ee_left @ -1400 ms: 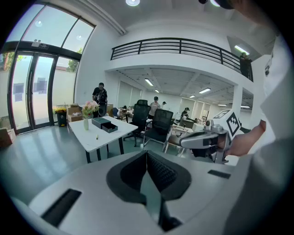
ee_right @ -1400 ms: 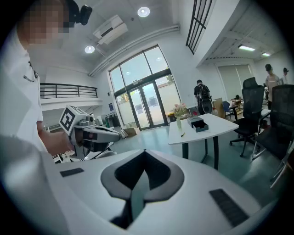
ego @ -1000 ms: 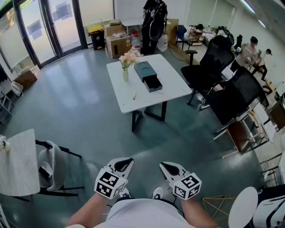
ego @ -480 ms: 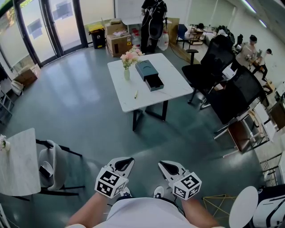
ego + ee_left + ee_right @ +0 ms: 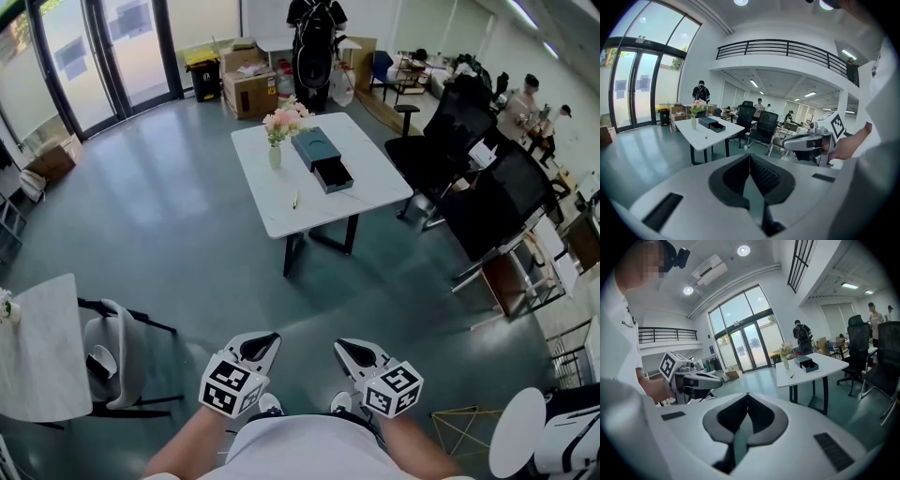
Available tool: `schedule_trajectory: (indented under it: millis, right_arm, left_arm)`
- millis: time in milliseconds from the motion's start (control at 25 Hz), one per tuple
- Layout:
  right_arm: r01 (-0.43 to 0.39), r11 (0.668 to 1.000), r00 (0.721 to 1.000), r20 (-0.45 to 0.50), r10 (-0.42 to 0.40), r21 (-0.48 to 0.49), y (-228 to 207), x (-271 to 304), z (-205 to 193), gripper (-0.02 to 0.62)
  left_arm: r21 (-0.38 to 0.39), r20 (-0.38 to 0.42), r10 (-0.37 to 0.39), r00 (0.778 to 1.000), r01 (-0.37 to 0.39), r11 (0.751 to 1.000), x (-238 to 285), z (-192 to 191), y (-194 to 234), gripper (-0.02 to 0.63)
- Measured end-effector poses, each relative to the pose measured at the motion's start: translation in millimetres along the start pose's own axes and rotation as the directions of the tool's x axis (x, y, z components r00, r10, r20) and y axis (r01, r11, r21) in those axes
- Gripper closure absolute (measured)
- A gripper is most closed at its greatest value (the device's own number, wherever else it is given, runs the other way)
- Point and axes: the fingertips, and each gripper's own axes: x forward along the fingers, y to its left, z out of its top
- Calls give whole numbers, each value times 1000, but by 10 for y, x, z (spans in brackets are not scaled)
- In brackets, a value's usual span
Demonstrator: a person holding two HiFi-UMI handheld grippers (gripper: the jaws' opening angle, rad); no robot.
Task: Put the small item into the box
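Both jaw pairs clenched on nothing — left gripper point(image 5: 262, 347), right gripper point(image 5: 354, 352) — approach step judged in hand; next, reach white rectangular table point(image 5: 272, 192) at twelve o'clock, small yellowish item point(image 5: 294, 200), dark teal drawer box point(image 5: 322, 159).

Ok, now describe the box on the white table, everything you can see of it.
The box is a flat, dark grey-blue rectangular case; it is too far off to tell the material. Its drawer is pulled out at the near end and looks dark inside, and I cannot tell whether anything is in it. The box lies flat on the white table, beside the vase of pink flowers but not touching it. The small item lies apart from it on the tabletop.
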Motion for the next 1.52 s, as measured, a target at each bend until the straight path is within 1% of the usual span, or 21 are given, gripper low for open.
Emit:
schedule_trajectory:
  millis: [320,480,640,880,1040,1160,1320,1440,1520]
  right_arm:
    - [36,999,999,11,-36,10,304,328,35,580]
    - [42,999,999,-5,-42,13,438,435,-7,580]
    - [52,999,998,-20,-51,4,432,452,-5,580]
    - [53,999,998,-35,-53,7,210,531,21,580]
    - [30,1000,999,-29,-29,5,-19,683,150,580]
    - [15,1000,1000,-27,-15,2,-261,785,280,580]
    - [-11,1000,1000,-8,11,-10,-645,925,530,580]
    - [-23,1000,1000,6,23,-20,-1003,989,737,580]
    - [-28,999,1000,13,28,-23,-1211,992,857,580]
  left_arm:
    - [-5,-31,-27,999,27,1000,-253,-193,363,589]
    - [-13,-40,-36,999,36,999,-329,-247,494,589]
    - [-26,-50,-53,997,52,998,-276,-291,524,589]
    - [-40,-52,-67,996,65,997,-62,-278,522,589]
    - [-30,-73,-43,996,41,999,102,-218,644,589]
    - [-29,-77,-12,997,10,1000,276,-41,783,589]
    - [-13,-52,27,998,-27,1000,579,311,926,589]
    - [-13,-38,38,999,-39,999,919,561,960,589]
    - [-16,-45,34,998,-35,999,1154,675,933,589]
